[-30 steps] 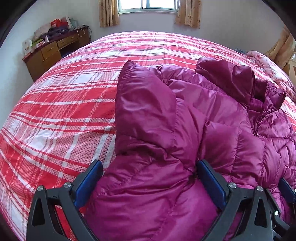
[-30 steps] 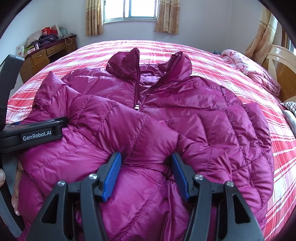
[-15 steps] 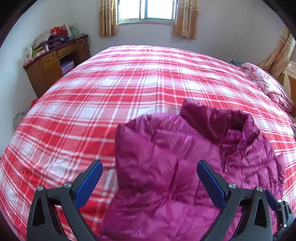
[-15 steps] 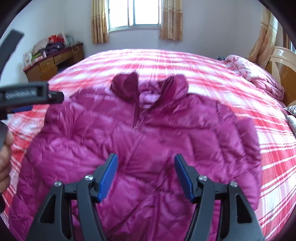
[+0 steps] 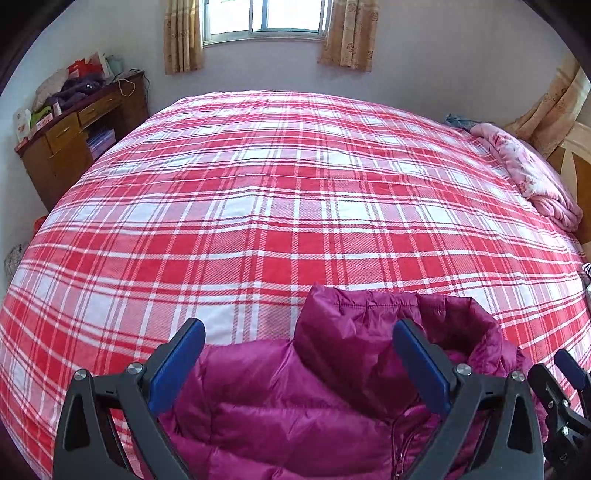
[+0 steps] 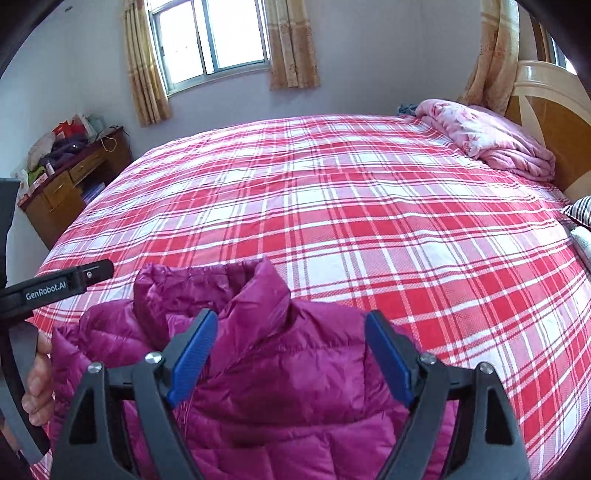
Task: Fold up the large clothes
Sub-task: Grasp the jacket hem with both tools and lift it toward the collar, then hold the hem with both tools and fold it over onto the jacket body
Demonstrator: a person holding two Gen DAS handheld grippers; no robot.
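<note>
A magenta quilted puffer jacket (image 5: 332,387) lies at the near edge of the red-and-white plaid bed (image 5: 295,206), collar upright and pointing away from me. It also shows in the right wrist view (image 6: 280,369). My left gripper (image 5: 299,365) is open and empty, raised above the jacket's left shoulder and collar. My right gripper (image 6: 291,354) is open and empty above the collar and right shoulder. The left gripper's body (image 6: 55,288) shows at the left of the right wrist view. The jacket's lower part is out of frame.
A pink floral quilt (image 6: 487,136) is bundled at the bed's far right by the wooden headboard (image 6: 550,110). A cluttered wooden desk (image 5: 74,125) stands at the left wall. A striped pillow (image 6: 580,210) lies at the right edge. A window (image 5: 266,16) is behind the bed.
Both grippers have lifted up and pulled back off the jacket, jaws open throughout. The views now show mostly bare bedspread, with only the jacket's collar and shoulders at the bottom.
</note>
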